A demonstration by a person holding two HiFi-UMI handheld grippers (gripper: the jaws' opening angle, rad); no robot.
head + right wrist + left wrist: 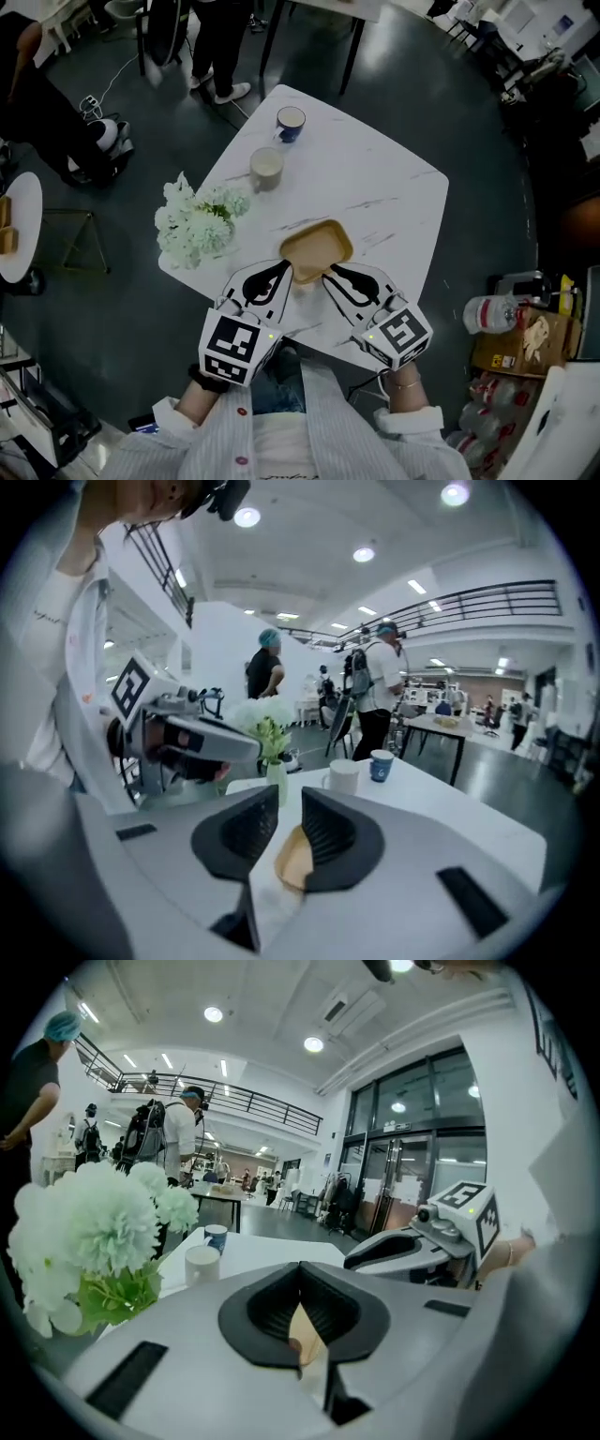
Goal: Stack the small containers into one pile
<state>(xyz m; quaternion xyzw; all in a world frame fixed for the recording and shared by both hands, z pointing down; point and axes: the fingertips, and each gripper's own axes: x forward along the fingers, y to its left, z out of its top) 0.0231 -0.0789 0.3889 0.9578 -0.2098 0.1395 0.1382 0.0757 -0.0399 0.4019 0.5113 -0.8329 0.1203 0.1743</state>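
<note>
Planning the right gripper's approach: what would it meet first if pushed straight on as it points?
The tan tray: its near edge lies between the open jaws of the right gripper, so contact would come almost at once. The white cup stands well beyond, though depth is hard to judge.

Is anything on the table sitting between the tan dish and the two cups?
Nothing visible does. Bare marble tabletop lies between the tan dish and the white cup; the blue cup is beyond it. The white flowers stand left of that line, close but clear.
</note>
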